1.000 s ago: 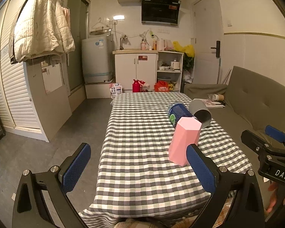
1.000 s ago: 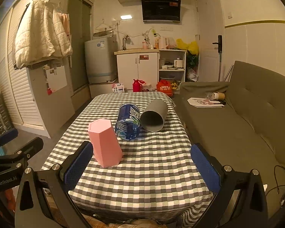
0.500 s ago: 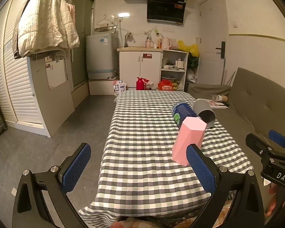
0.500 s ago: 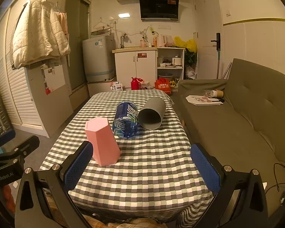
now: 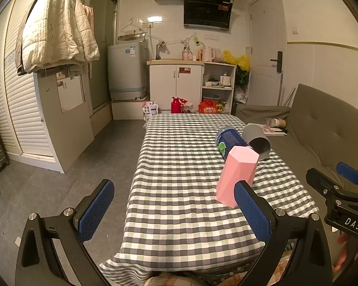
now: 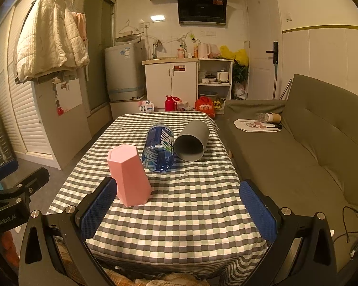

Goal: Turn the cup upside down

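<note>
Both claws (image 5: 174, 211) (image 6: 179, 208) gape — faceted pink cup (image 6: 128, 175) stands inverted.

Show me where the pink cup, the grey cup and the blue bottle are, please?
pink cup (image 6: 128, 174): right wrist view, on its front facet.
grey cup (image 6: 195, 132): right wrist view, on its outer wall, above the open mouth.
blue bottle (image 6: 158, 149): right wrist view, on its printed label.

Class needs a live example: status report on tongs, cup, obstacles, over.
Both tongs, left and right, open, empty. Pink cup standing closed end up. Blue bottle, grey cup lying behind.
</note>
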Action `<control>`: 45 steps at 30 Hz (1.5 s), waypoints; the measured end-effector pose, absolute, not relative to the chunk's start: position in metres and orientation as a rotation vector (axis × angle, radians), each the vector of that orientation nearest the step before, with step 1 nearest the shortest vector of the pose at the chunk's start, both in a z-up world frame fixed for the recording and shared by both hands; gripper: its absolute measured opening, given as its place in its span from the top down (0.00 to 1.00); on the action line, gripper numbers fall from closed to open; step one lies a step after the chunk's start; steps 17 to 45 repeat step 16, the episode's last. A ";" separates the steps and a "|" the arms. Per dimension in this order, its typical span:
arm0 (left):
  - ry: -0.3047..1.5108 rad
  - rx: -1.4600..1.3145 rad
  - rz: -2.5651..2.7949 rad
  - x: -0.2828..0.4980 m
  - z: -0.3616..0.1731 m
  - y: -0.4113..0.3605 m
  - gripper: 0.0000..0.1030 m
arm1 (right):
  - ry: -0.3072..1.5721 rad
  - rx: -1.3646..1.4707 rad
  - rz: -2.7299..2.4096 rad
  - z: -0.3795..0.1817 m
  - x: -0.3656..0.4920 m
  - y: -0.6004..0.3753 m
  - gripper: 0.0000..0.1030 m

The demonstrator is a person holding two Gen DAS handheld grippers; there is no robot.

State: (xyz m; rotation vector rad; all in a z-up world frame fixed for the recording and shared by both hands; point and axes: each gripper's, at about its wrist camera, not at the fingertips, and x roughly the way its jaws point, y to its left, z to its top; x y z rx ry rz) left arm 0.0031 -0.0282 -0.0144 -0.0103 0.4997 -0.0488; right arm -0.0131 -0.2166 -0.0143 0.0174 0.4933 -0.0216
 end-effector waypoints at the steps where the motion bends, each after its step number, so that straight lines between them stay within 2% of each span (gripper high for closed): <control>1: 0.500 -0.010 -0.049 0.003 -0.015 -0.029 0.00 | 0.495 0.017 -0.022 -0.014 -0.013 -0.217 0.00; 45: 0.505 -0.010 -0.061 0.003 -0.017 -0.032 0.00 | 0.505 0.023 -0.030 -0.017 -0.012 -0.217 0.00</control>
